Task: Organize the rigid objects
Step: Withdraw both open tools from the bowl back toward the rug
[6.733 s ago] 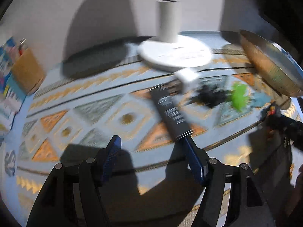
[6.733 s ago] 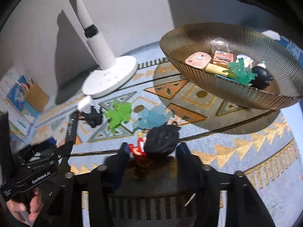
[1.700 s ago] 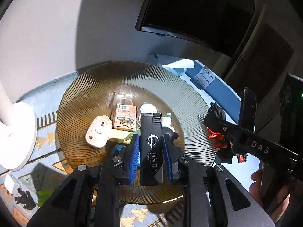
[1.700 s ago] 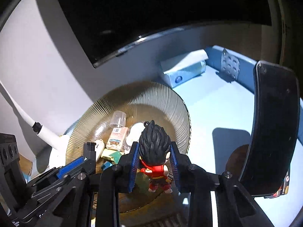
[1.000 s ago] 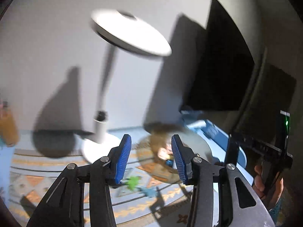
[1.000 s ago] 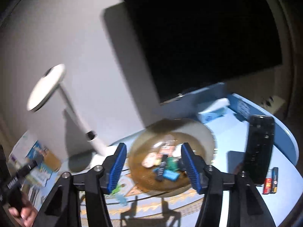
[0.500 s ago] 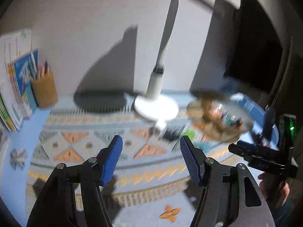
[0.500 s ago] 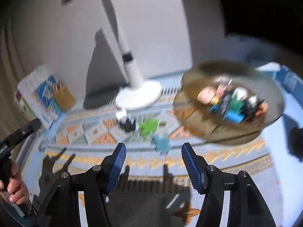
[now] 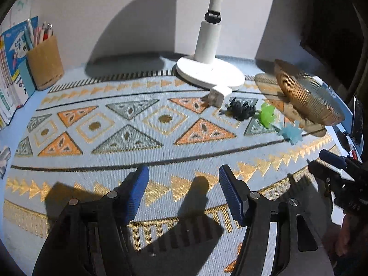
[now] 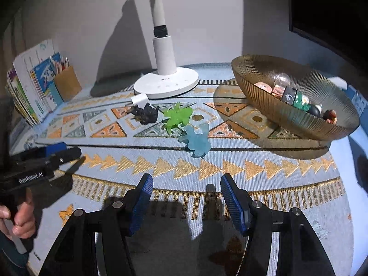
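A ribbed amber glass bowl stands at the right of the patterned mat and holds several small items, among them a black box and a dark-haired figure. On the mat lie a white charger cube, a black toy, a green toy and a pale blue toy. The same things show in the left wrist view: bowl, cube, black toy, green toy, blue toy. My left gripper and right gripper are open and empty, low over the mat's near edge.
A white lamp base stands at the back. A brown pencil cup and books stand at the far left. A dark phone-like slab leans at the right table edge. The patterned mat covers the table.
Both grippers held a black box and a figure over the bowl, then opened; those now lie in the bowl. Both have since pulled back and down to the mat's near edge.
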`<state>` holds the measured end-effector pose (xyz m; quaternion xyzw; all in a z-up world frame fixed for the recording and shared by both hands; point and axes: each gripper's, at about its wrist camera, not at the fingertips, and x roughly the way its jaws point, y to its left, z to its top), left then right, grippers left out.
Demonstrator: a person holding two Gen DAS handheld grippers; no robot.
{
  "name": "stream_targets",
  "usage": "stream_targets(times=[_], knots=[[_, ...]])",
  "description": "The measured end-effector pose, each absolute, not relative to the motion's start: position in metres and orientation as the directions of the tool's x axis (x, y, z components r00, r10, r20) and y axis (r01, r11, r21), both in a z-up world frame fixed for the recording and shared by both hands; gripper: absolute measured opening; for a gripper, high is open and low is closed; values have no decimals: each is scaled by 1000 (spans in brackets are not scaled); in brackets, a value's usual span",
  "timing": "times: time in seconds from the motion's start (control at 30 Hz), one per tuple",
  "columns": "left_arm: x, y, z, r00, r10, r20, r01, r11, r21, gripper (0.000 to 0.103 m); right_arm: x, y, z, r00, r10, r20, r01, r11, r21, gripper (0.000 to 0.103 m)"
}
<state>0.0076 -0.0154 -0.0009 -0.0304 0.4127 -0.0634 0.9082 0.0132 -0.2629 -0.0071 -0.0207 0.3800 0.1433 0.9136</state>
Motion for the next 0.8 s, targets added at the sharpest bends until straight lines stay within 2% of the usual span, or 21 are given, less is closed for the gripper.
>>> stream_targets(times=[0.1, 0.2, 0.23, 0.8], knots=[[6, -15, -2, 652, -134, -747, 88, 991, -100, 61, 10, -256, -7, 682, 221, -697, -286, 958, 24, 62], [6, -15, -2, 652, -130, -747, 86, 991, -98, 61, 7, -253, -5, 697, 204, -687, -282, 959, -1, 80], [6, -15, -2, 653, -130, -746, 85, 991, -99, 61, 6, -253, -4, 705, 201, -680, -280, 960, -6, 83], [9, -15, -5, 635, -126, -762, 77, 992, -100, 61, 7, -254, -4, 701, 200, -684, -277, 961, -3, 83]])
